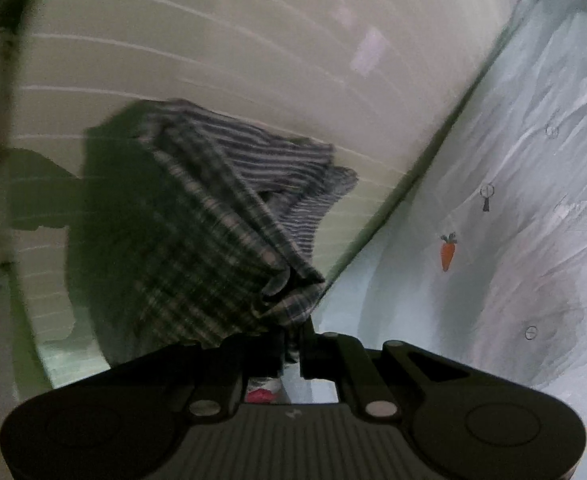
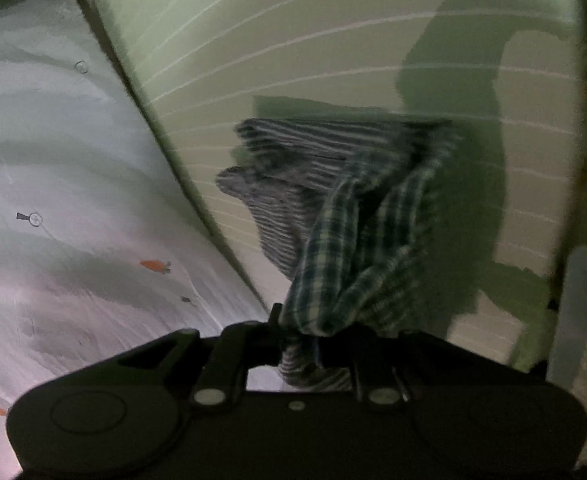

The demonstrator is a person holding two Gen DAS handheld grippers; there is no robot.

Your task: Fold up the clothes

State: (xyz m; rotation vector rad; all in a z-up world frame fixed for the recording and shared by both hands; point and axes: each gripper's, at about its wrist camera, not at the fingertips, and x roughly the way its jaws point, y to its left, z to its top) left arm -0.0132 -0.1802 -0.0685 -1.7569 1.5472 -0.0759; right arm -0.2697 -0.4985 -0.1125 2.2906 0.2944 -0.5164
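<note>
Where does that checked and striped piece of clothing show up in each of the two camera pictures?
Left wrist view: the checked garment hangs in the centre-left, pinched in the left gripper at the bottom, in front of the pale lined wall.
Right wrist view: the same garment hangs right of centre, pinched in the right gripper.
Shared landmark: the carrot print on the pale bedsheet.

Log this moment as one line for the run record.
stage: garment lifted | left gripper: shut on plaid garment | right gripper: shut on same garment | garment: hanging bunched above bed sheet | fold: not yet made
</note>
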